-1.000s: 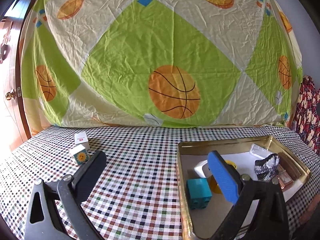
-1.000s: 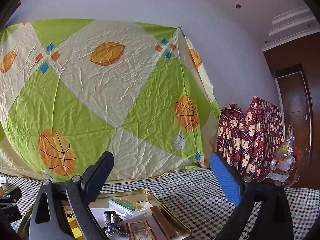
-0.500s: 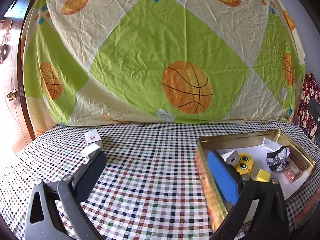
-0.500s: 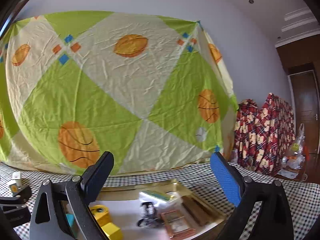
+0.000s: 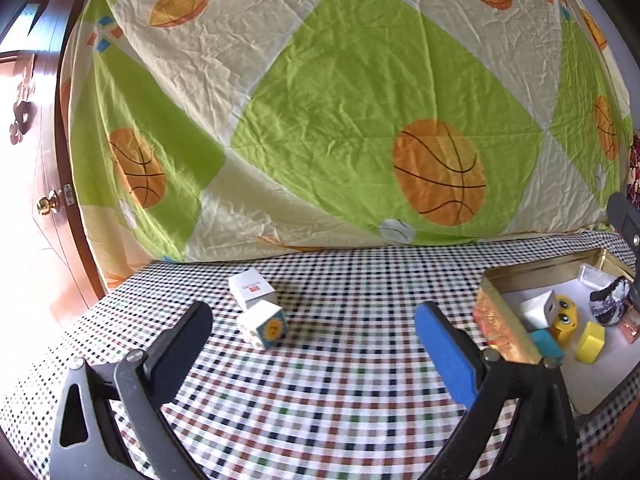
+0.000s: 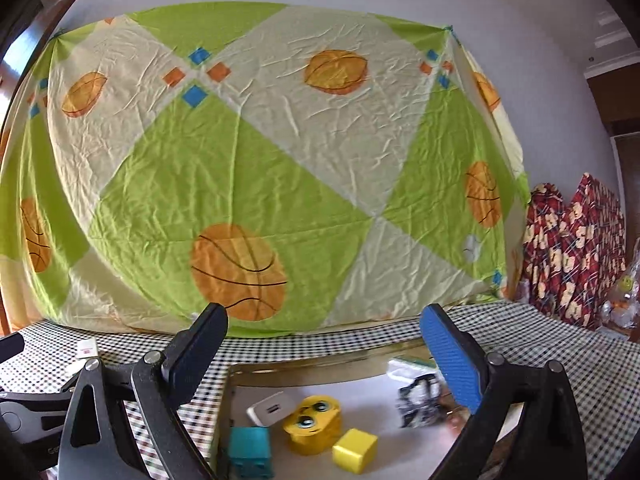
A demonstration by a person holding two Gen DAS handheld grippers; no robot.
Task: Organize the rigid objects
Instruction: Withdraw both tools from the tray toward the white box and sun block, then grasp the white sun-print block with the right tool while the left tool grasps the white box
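My left claw (image 5: 312, 324) stood wide and empty above the checked surface (image 5: 340, 380). Two items remained outside the tin (image 5: 496, 324): the sun cube (image 5: 264, 324) at 11 o'clock between the fingers, and the white box (image 5: 251, 288) touching it just behind. The tin sat at 3 o'clock.

My right claw (image 6: 320, 344) was also wide and empty, hovering over the tin, which already held a teal block (image 6: 248, 452), a yellow cube (image 6: 355, 455), a yellow face toy (image 6: 314, 422) and a white adapter (image 6: 272, 408).

Procedure, as I judged it: advance the left claw toward 11 o'clock, centre the fingers on the sun cube alone, and close squarely on flat faces so the touching box is not dragged.

Limits: the dark crinkled item (image 6: 420, 402) was blurred. The tin's near edge was cut off in both views, and the right finger hid its far right corner.
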